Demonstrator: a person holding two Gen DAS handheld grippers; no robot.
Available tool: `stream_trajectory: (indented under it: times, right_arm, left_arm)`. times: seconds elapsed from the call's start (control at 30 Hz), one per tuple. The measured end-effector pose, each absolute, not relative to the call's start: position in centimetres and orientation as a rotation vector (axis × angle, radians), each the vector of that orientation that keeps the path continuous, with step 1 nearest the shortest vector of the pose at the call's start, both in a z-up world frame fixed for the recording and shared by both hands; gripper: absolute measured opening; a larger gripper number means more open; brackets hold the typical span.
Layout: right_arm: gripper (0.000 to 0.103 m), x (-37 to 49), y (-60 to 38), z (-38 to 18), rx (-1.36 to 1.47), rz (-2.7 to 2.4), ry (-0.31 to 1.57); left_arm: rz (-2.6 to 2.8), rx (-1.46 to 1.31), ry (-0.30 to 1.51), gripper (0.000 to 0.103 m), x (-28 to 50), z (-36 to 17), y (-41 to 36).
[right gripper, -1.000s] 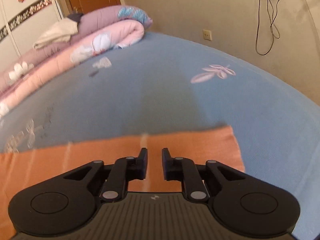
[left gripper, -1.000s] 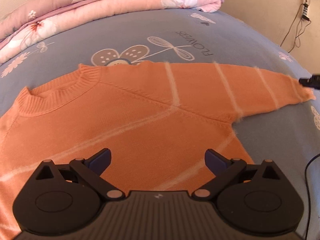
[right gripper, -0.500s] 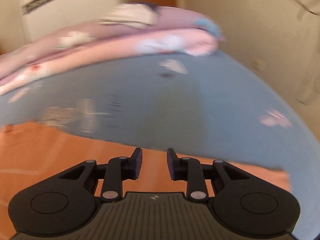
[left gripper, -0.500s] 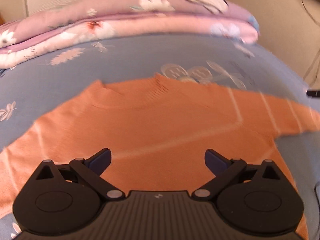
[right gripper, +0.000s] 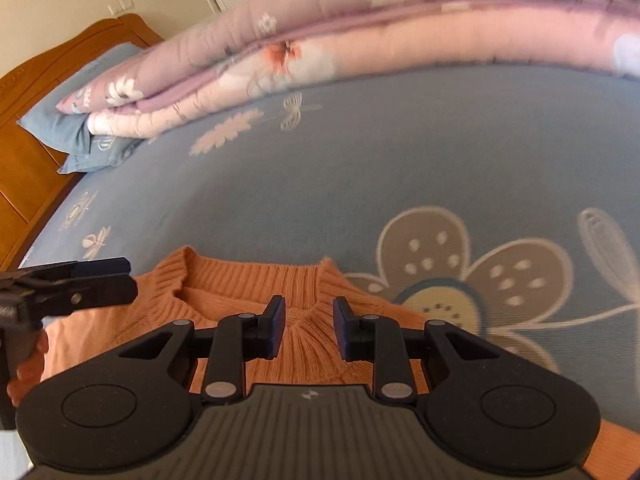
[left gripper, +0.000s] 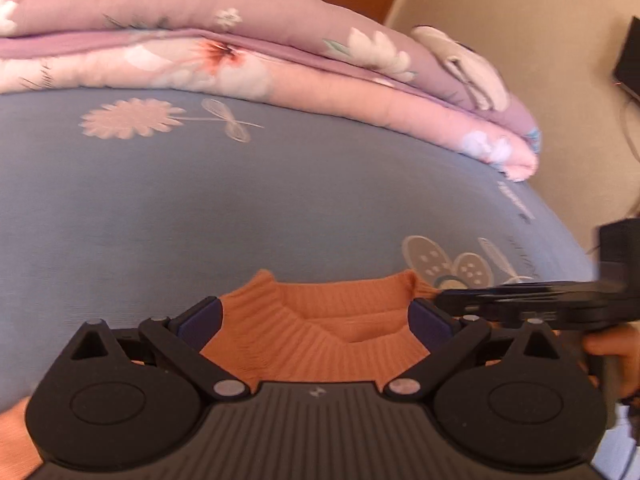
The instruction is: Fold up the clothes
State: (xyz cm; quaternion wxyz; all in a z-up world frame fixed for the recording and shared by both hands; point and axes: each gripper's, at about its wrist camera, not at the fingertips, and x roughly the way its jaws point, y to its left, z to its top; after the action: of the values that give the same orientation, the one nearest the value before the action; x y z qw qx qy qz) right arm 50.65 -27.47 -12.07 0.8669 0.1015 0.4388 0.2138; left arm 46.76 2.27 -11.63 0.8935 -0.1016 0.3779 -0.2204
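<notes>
Left wrist view: a blue bedsheet with printed flowers (left gripper: 280, 184) is seen, with a folded pink and lilac floral quilt (left gripper: 248, 64) stacked along its far edge. An orange ribbed-knit sweater (left gripper: 320, 336) lies flat on the sheet, its collar pointing away from the camera. The left gripper (left gripper: 318, 320) is held wide open, the collar lying between its fingers with no pad pressing on it. The right gripper (left gripper: 520, 300) enters from the right edge, its tips just beside the collar's right corner.

Right wrist view: the same sheet (right gripper: 360, 168) and quilt (right gripper: 360, 40) are recorded, with a wooden headboard (right gripper: 36, 128) at left. The right gripper (right gripper: 309, 328) is narrowly parted and closing over the collar's right part of the sweater (right gripper: 256, 280); no grip is seen. The left gripper (right gripper: 100, 280) is seen side-on at the collar's left corner; both appear equally near. The collar's long axis runs left to right across both tools, so a paired shoulder grasp is judged next.
</notes>
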Motion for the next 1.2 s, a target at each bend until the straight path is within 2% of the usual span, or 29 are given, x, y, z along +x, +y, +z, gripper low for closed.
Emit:
stream_trajectory:
  times: [0.03,0.07,0.2,0.23,0.27,0.4,0.53,0.67,0.87,0.97,1.13,1.2]
  right_arm:
    - [0.019,51.1,-27.3,-12.8,0.205,0.43,0.914]
    - [0.016,51.3,-27.6,-13.2,0.211,0.418,0.888]
    - [0.016,52.1,-29.3,-13.1,0.341,0.352,0.875]
    - [0.022,51.5,-29.4,-12.4,0.329,0.351,0.854]
    - [0.023,50.9,-29.5,-11.7,0.316,0.35,0.832]
    - [0.024,48.2,-29.9,-10.1,0.293,0.418,0.815]
    - [0.024,48.6,-29.0,-12.2,0.154,0.356,0.893]
    - [0.023,49.9,-32.0,-12.9,0.369,0.312,0.894]
    - [0.034,44.3,-31.9,-7.9,0.173,0.272,0.865]
    - [0.048,38.6,-32.6,-4.6,0.076,0.284,0.848]
    - [0.049,29.3,-32.9,1.4,-0.07,0.241,0.85]
    - [0.058,25.7,-33.0,4.0,-0.099,0.224,0.834]
  left_arm:
    - [-0.417,-0.177,0.797,0.098,47.2,-12.5,1.9]
    - [-0.371,-0.139,0.811,0.098,47.7,-13.3,1.6]
    - [-0.329,-0.065,0.794,0.098,47.9,-13.9,1.2]
    - [-0.351,-0.082,0.78,0.098,47.5,-13.3,1.4]
    - [-0.379,-0.099,0.755,0.098,46.8,-12.7,1.6]
    - [-0.504,-0.054,0.731,0.099,44.8,-12.0,1.3]
    - [-0.504,0.055,0.778,0.099,45.5,-13.5,0.1]
    - [-0.421,-0.008,0.796,0.099,47.3,-13.7,1.4]
    - [-0.444,-0.029,0.808,0.098,42.5,-9.0,3.3]
    - [-0.438,0.021,0.827,0.099,37.4,-6.4,4.2]
    - [-0.343,0.104,0.914,0.099,28.8,-1.5,6.3]
    - [-0.309,0.103,0.933,0.099,25.5,0.4,7.1]
